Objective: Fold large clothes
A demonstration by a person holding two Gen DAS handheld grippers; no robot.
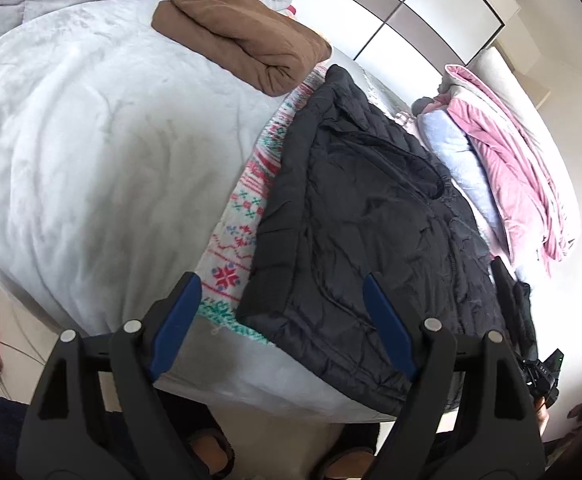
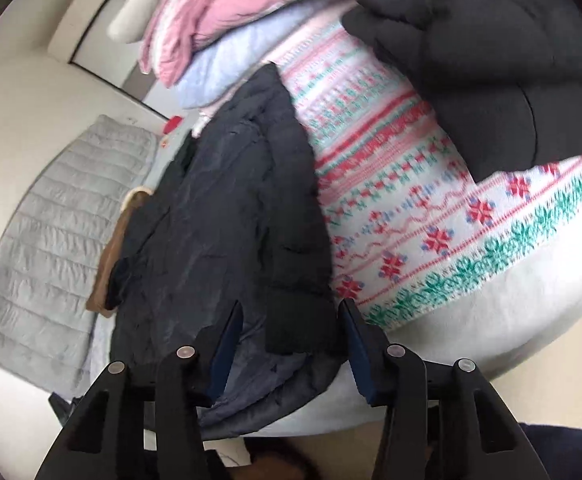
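A black quilted puffer jacket (image 1: 371,216) lies on the bed on top of a white knit sweater (image 1: 247,208) with red and green snowflake bands. My left gripper (image 1: 283,292) is open above the jacket's near hem, at the bed's front edge. In the right wrist view the jacket (image 2: 227,216) lies lengthwise with its hem between the fingers of my open right gripper (image 2: 291,320). The sweater (image 2: 411,208) spreads to its right. Neither gripper holds cloth.
A folded brown garment (image 1: 243,48) lies at the far side of the white blanket (image 1: 91,152). Pink and pale blue bedding (image 1: 507,176) is piled to the right. Another black garment (image 2: 483,60) lies on the sweater. A grey quilted cover (image 2: 51,240) lies at left.
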